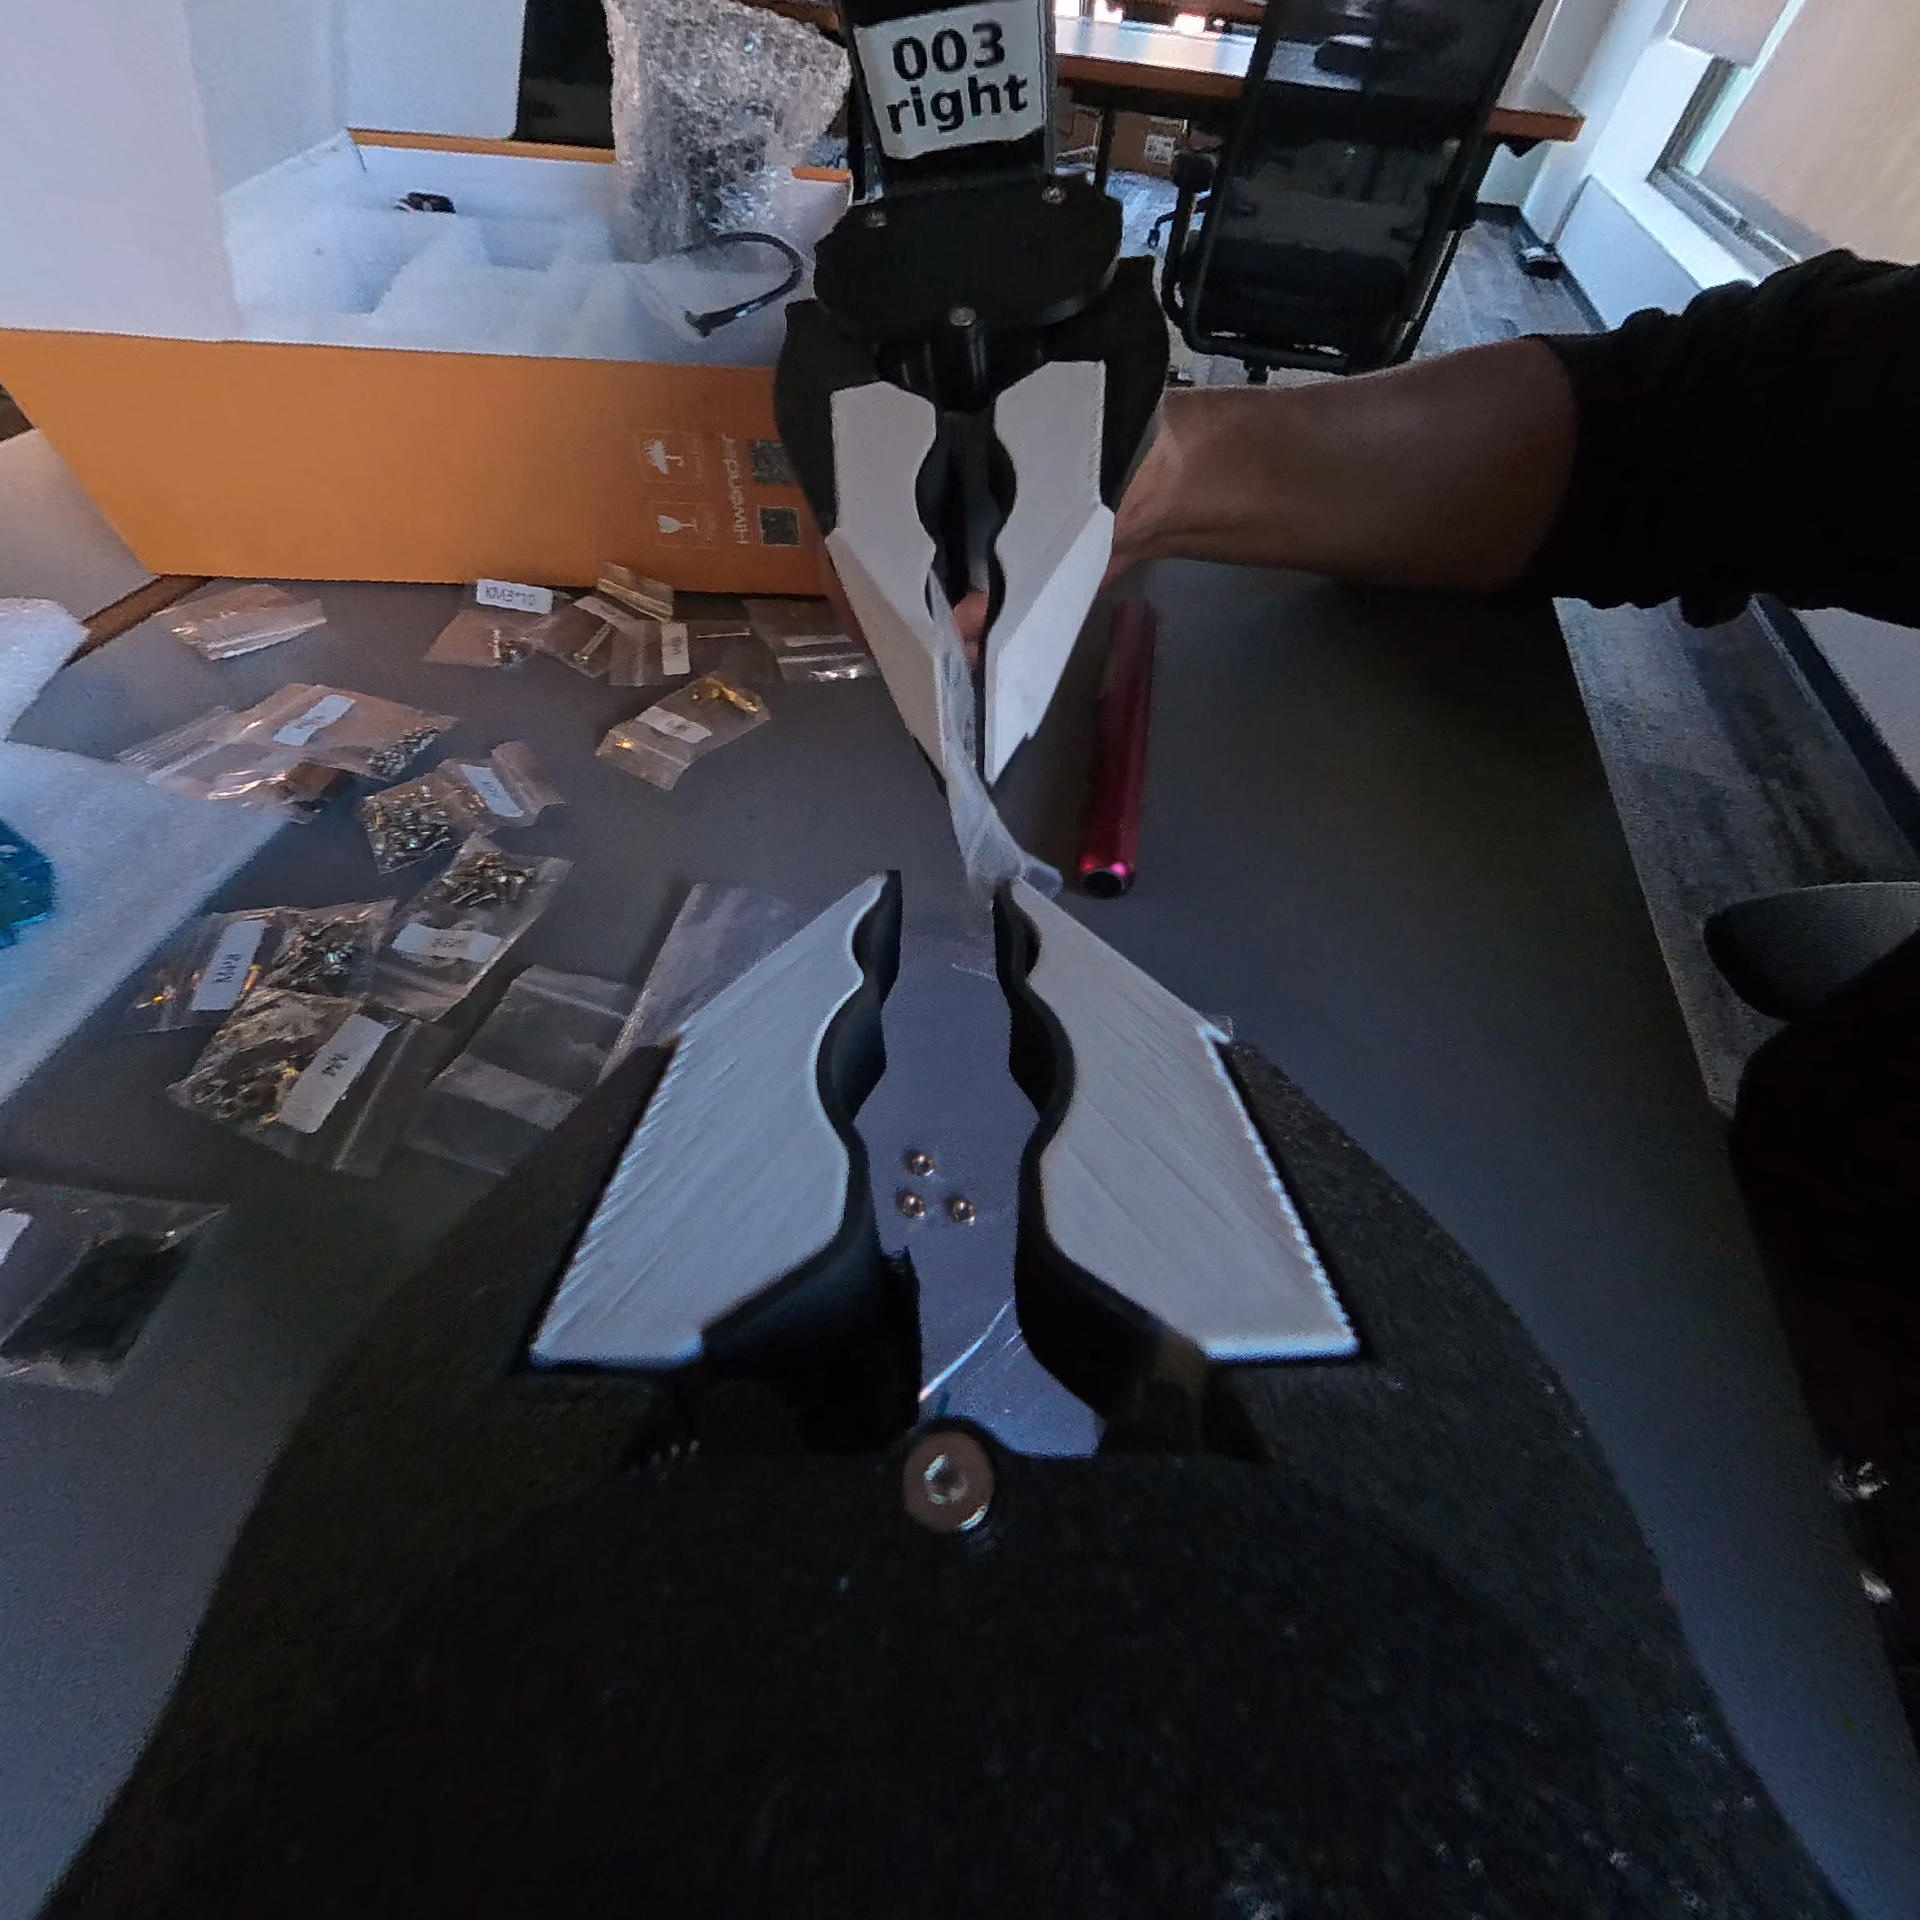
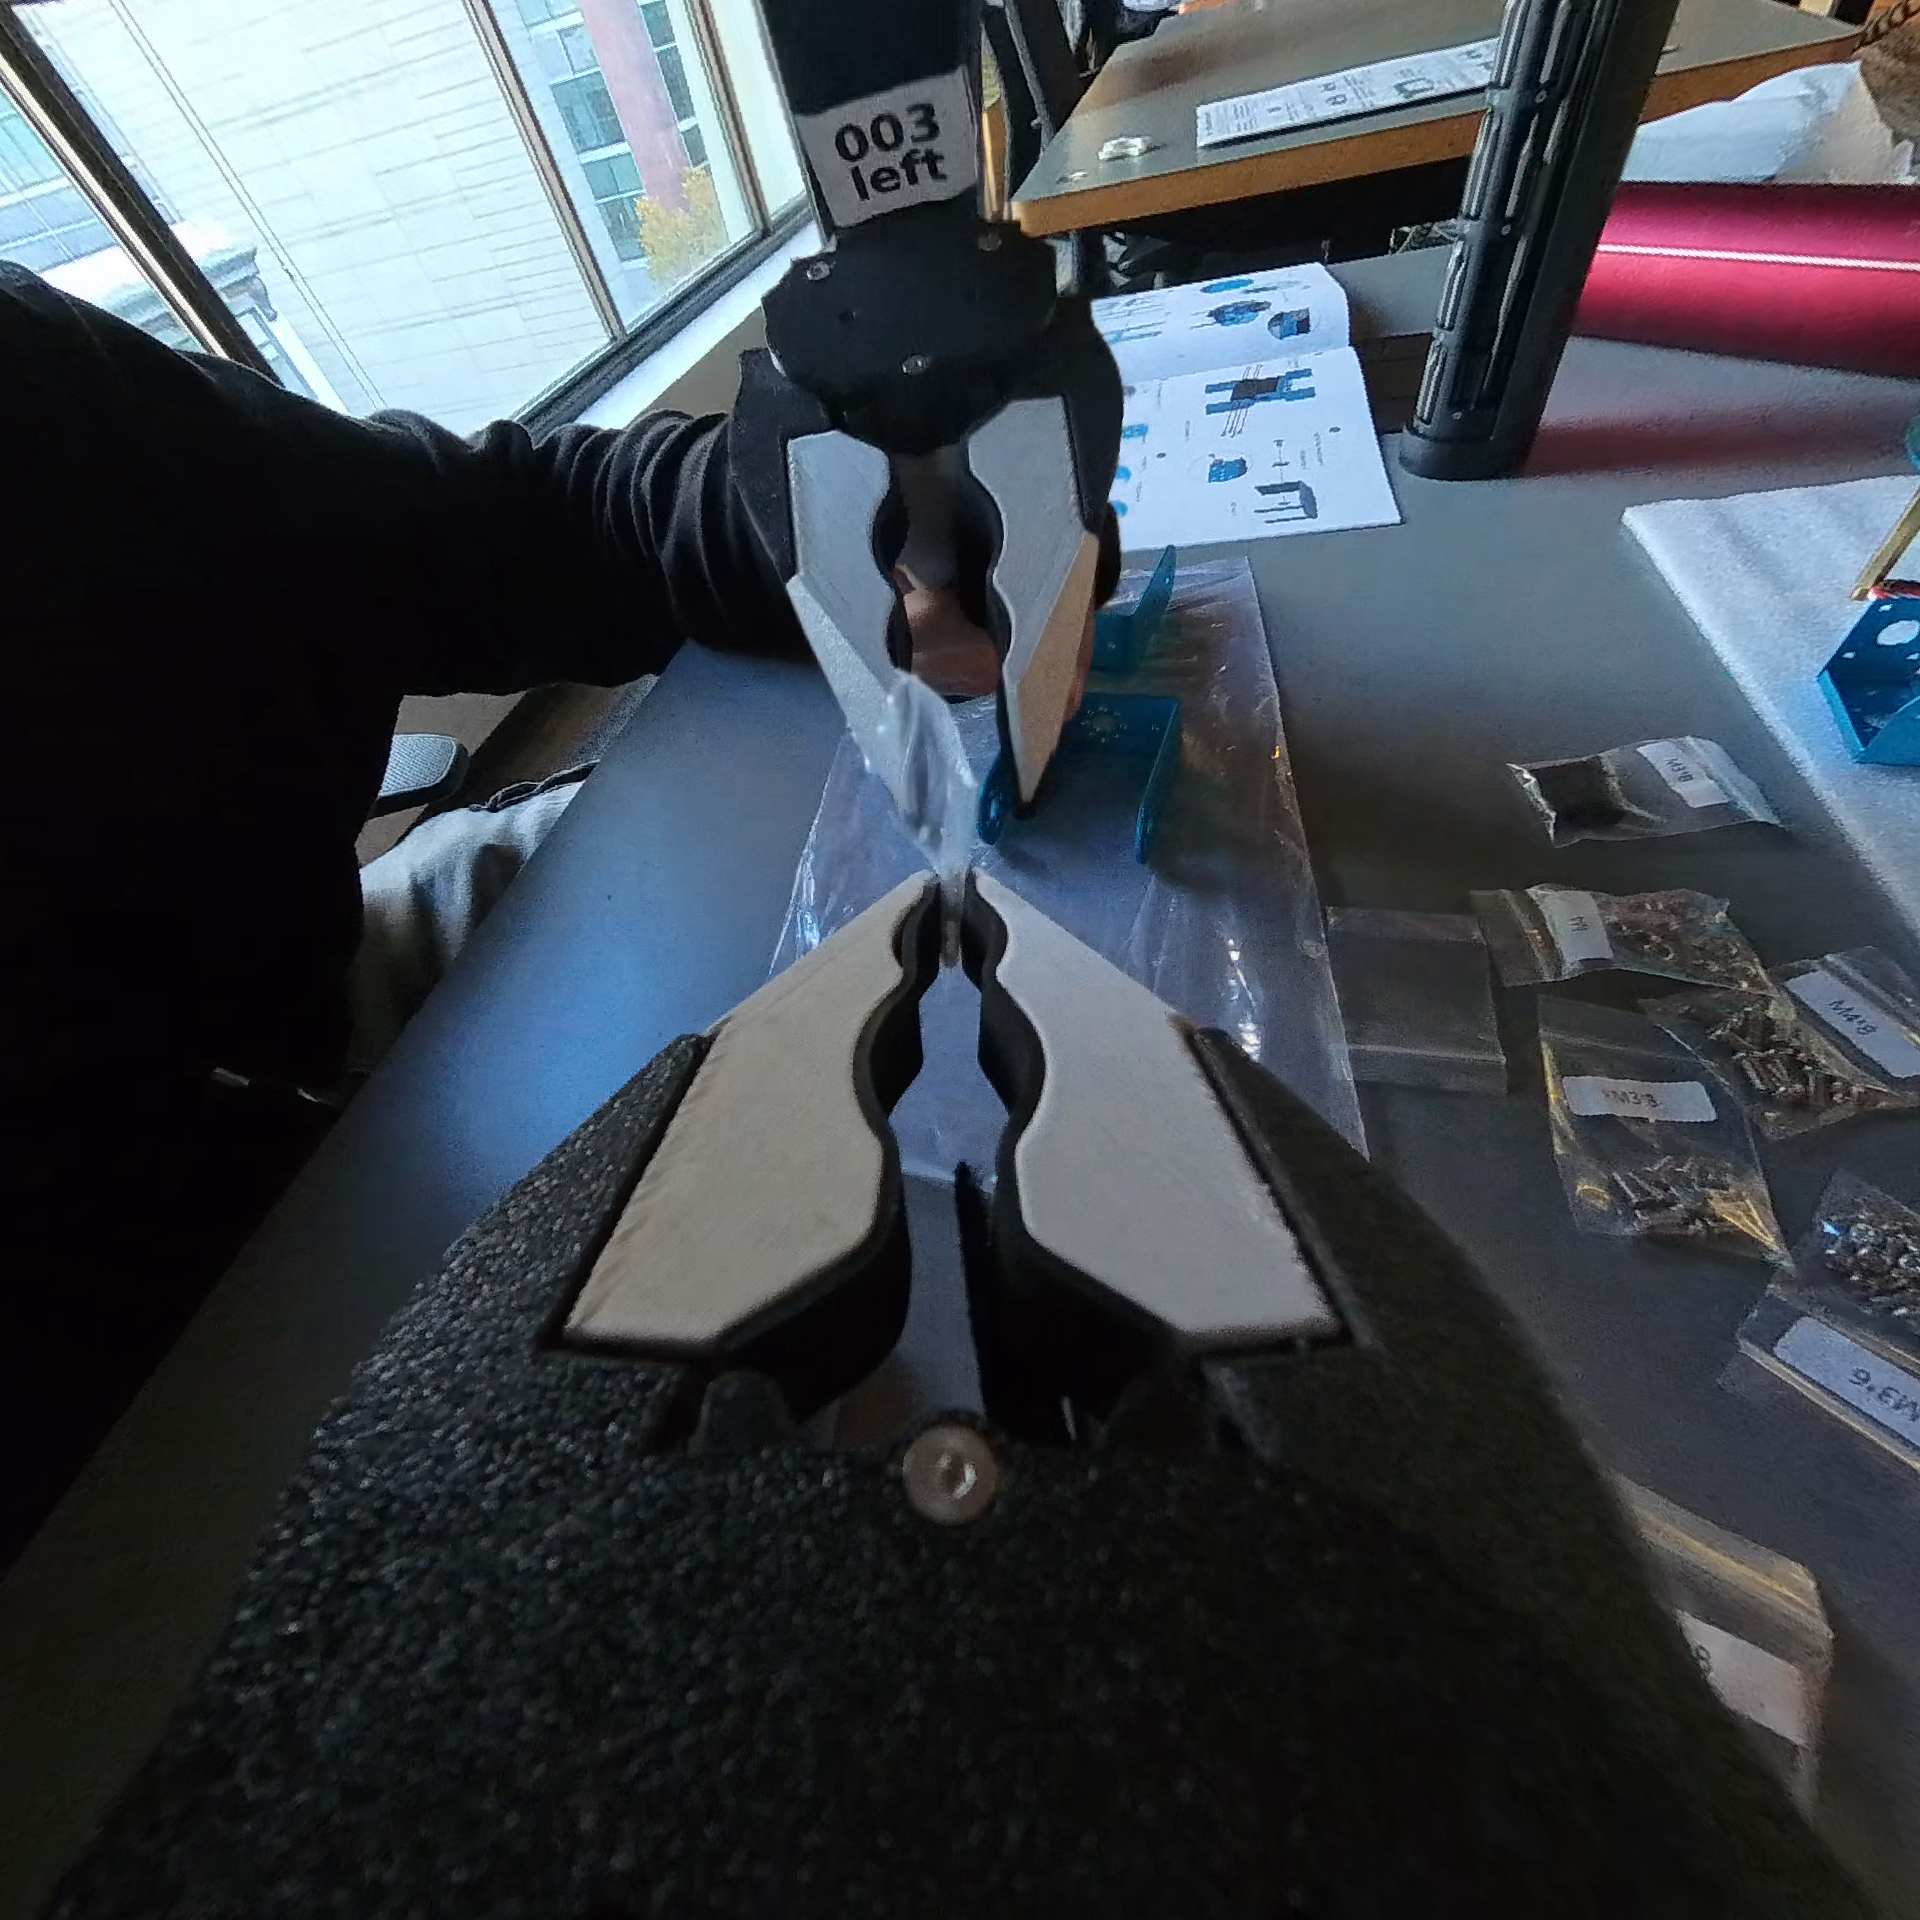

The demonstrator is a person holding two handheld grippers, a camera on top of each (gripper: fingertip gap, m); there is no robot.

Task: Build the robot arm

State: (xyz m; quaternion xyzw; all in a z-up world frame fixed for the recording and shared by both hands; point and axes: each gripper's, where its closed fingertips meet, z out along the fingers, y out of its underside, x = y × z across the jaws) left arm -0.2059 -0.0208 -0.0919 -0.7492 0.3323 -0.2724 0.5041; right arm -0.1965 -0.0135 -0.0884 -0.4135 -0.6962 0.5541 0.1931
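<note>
Pouch of clear plastic [image 1: 940, 1049], small and creased, hanging in the air between two facing sets of tongs, clear of the dark grey table [image 1: 1351, 1039]. Long axis along the line from one tool to the other, so straight ahead in both wrist views.

Left gripper [image 1: 948, 888]: jaws narrowed around the wider part of the pouch, three small brass nuts [image 1: 933, 1190] lying inside it between the white fingers. Tips not quite meeting; cannot tell whether clamped on the plastic or only cradling it.

Right gripper [image 2: 951, 896]: clenched, tips pressed together on the thin twisted end of the pouch. Only that narrow end in its bite.

Bulk of the pouch therefore on the left tool's side, deep between its fingers; twisted neck just beyond the left tips, running up into the right tool's.

Below and around, on the table:
- shiny red metal tube [image 1: 1117, 748] lying lengthwise beyond the left tips, near but apart;
- many small labelled plastic bags of screws [image 1: 416, 821] spread out to one side;
- open orange cardboard box [image 1: 416, 457] behind those;
- large flat clear plastic bag [image 2: 1195, 935] under the pair of tools, with blue metal brackets [image 2: 1132, 727] at its far end;
- open white instruction booklet [image 2: 1247, 436] farther back.
</note>
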